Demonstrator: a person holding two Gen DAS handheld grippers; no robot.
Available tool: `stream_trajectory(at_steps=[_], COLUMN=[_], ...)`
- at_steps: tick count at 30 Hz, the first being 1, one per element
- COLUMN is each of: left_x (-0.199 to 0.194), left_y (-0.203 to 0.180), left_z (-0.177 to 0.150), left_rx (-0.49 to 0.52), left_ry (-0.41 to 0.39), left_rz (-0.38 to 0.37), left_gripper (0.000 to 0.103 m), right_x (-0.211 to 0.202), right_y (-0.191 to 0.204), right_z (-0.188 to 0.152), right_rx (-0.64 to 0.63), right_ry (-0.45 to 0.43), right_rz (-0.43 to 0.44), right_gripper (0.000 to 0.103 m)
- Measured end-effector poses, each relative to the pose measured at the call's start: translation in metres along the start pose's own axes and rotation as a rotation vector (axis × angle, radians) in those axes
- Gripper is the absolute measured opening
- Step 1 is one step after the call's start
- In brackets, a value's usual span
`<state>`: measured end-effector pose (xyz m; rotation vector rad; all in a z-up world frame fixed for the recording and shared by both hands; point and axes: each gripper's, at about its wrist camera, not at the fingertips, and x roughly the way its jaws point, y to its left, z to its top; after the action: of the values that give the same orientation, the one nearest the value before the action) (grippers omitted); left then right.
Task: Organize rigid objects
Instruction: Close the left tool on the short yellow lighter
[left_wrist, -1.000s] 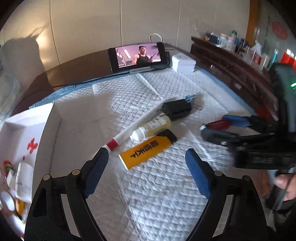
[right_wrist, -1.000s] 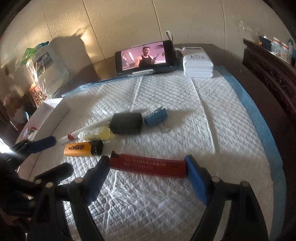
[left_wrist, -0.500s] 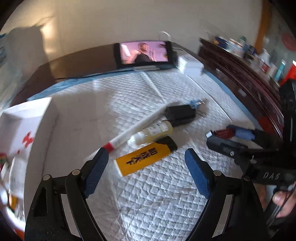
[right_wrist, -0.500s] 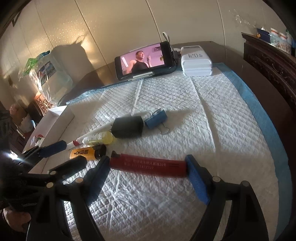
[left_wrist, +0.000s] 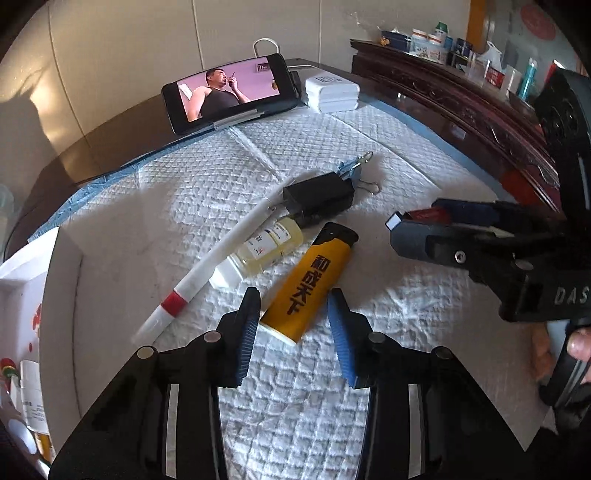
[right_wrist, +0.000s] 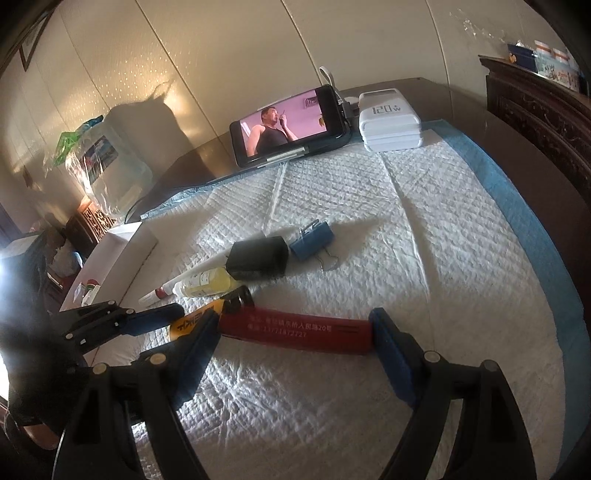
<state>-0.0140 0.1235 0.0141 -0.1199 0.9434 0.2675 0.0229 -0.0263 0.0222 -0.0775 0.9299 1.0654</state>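
Note:
A yellow lighter (left_wrist: 310, 284) lies on the white quilted pad (left_wrist: 369, 155). My left gripper (left_wrist: 293, 325) straddles its near end, jaws narrowed beside it but not clamped. A white pen (left_wrist: 207, 266), a small yellow bottle (left_wrist: 258, 251), a black charger (left_wrist: 317, 195) and a blue binder clip (left_wrist: 351, 170) lie beyond. My right gripper (right_wrist: 295, 332) is shut lengthwise on a red lighter (right_wrist: 295, 328), which also shows in the left wrist view (left_wrist: 424, 215). The yellow lighter (right_wrist: 192, 321) shows at the right gripper's left.
A white box (left_wrist: 62, 295) with small items stands at the left edge. A phone (left_wrist: 229, 92) playing video and a white power bank (left_wrist: 332, 92) stand at the back. A dark wooden shelf (left_wrist: 461, 99) with bottles runs along the right.
My left gripper has moved forward onto the yellow lighter and its jaws have narrowed around it. The right gripper still holds the red lighter and has come closer to the left one.

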Motion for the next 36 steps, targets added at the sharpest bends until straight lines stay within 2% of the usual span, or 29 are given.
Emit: stream_trajectory(at_steps=[7, 11, 13, 19, 26, 28, 32, 36], left_x=[0.006, 0.005, 0.005, -0.003, -0.022, -0.028, -0.042, -0.047], left_y=[-0.007, -0.008, -0.007, 0.0, 0.005, 0.009, 0.017, 0.019], left_z=[0.008, 0.003, 0.003, 0.002, -0.002, -0.005, -0.01, -0.011], left_rx=[0.023, 0.019, 0.006, -0.033, -0.068, -0.09, -0.135, -0.146], left_ry=[-0.003, -0.05, -0.055, -0.099, -0.2, -0.234, -0.309, -0.342], left_rz=[-0.042, -0.043, -0.051, -0.04, 0.012, 0.021, 0.033, 0.039], left_gripper=[0.037, 0.037, 0.025, 0.023, 0.02, 0.011, 0.011, 0.011], right_x=[-0.001, -0.001, -0.001, -0.001, -0.006, -0.007, -0.011, -0.012], right_y=[-0.001, -0.002, -0.002, -0.004, -0.008, -0.011, -0.013, -0.011], right_z=[0.0, 0.0, 0.0, 0.0, -0.001, -0.001, -0.002, -0.002], right_rx=[0.007, 0.013, 0.011, 0.023, 0.058, 0.074, 0.09, 0.083], right_ry=[-0.002, -0.003, -0.002, -0.008, -0.031, -0.039, -0.059, -0.063], right_rz=[0.008, 0.013, 0.012, 0.017, 0.01, 0.012, 0.005, 0.002], right_gripper=[0.083, 0.083, 0.083, 0.083, 0.082, 0.082, 0.082, 0.082])
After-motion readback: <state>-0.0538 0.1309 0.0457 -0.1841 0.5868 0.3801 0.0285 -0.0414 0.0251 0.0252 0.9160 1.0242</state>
